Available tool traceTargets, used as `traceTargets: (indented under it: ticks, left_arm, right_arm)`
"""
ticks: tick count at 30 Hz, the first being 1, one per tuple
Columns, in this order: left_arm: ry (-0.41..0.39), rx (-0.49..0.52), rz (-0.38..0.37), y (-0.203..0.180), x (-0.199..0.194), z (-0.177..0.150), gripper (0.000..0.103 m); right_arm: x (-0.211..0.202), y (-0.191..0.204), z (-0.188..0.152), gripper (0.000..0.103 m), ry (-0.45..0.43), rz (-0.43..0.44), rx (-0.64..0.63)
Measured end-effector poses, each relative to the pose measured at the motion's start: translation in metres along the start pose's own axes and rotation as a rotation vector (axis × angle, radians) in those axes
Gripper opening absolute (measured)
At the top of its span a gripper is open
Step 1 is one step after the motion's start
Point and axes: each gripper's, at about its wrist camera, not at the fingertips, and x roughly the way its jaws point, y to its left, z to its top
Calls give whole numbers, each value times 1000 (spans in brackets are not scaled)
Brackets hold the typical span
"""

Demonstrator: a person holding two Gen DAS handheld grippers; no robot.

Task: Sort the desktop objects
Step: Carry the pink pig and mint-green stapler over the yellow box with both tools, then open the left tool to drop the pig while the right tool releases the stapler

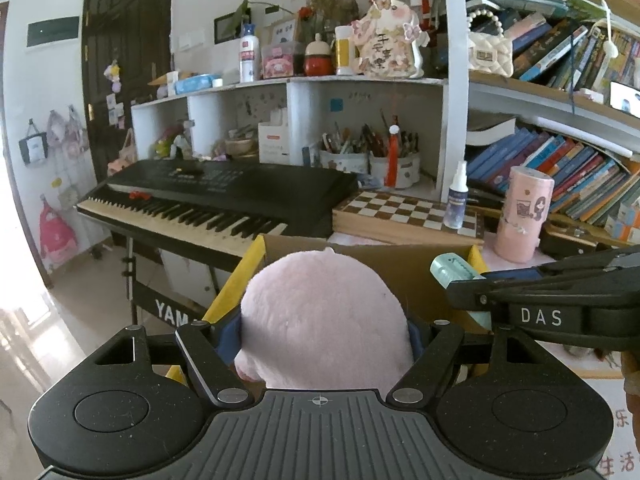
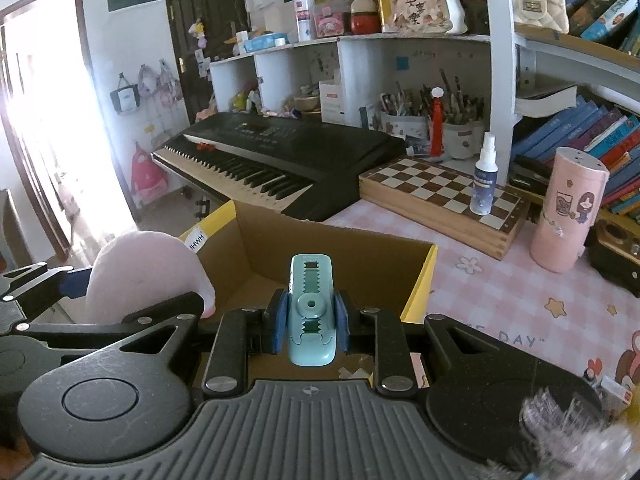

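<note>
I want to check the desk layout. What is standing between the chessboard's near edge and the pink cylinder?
In the right wrist view, only bare pink tablecloth separates the chessboard from the pink cylinder. The spray bottle stands on the board itself.

The cardboard box [image 2: 320, 248] sits on the table [image 2: 500, 292] in front of both grippers, open at the top. Behind it to the left stands the keyboard [image 2: 280, 152]; to the right of the keyboard lies the chessboard [image 2: 436, 196], with a spray bottle [image 2: 485, 176] standing on it. A canister [image 2: 568, 210] stands right of the chessboard. Shelves [image 2: 360, 52] rise behind them, with books [image 2: 592, 132] on the right.
</note>
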Motion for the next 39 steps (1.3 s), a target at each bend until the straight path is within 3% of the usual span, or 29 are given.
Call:
traceTargets:
  ticks: [11, 15, 25, 39]
  left_arm:
    - [67, 13, 6, -12, 34, -5, 74]
    - [99, 38, 1, -19, 43, -9, 61]
    - [138, 52, -7, -25, 51, -16, 61]
    - [123, 40, 1, -25, 43, -16, 64]
  right_arm:
    - [35, -16, 7, 23, 60, 2, -78]
    - [47, -22, 8, 23, 86, 5, -94]
    - [74, -23, 10, 23, 163, 42, -150]
    - [86, -14, 10, 23, 222, 42, -226]
